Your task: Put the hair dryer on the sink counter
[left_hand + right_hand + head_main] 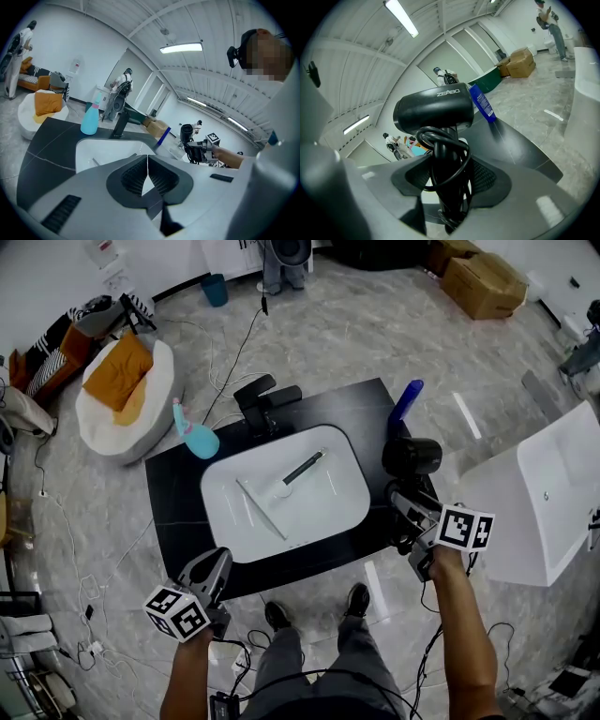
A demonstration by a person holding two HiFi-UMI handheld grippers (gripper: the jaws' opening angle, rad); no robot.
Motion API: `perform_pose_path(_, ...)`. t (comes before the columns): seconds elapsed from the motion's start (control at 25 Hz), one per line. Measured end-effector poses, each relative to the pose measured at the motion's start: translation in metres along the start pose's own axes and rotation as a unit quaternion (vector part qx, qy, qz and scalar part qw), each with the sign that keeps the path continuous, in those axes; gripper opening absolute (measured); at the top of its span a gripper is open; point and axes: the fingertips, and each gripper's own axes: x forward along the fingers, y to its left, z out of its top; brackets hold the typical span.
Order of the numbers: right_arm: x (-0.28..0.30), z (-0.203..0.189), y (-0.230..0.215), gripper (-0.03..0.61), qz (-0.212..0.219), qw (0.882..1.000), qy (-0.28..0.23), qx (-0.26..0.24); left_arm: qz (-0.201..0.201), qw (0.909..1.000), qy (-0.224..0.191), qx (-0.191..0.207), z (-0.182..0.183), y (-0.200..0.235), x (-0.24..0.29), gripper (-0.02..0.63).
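Surface (176,521): left strip bare, front strip bare, right strip narrow. Back edge crowded: teal spray bottle (196,437) left, faucet (263,402) middle, blue bottle (406,401) right corner. Basin (342,510) fills centre.

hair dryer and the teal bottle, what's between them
In the head view, the white sink basin fills the stretch between the hair dryer and the teal bottle; the black faucet stands just behind it.

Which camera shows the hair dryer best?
The right gripper view: the hair dryer fills it, handle clamped between the jaws. Head view shows it small from above; left gripper view, tiny and distant.
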Motion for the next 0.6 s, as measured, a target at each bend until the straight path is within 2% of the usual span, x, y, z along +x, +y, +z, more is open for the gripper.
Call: perform_pose_path(0.6, 0.033, -0.018, -0.014, 0.255, -0.011, 0.999, 0.032, 0.0, 0.003, 0.9999, 0.006, -0.008, -0.014, 0.012, 0.003, 0.011)
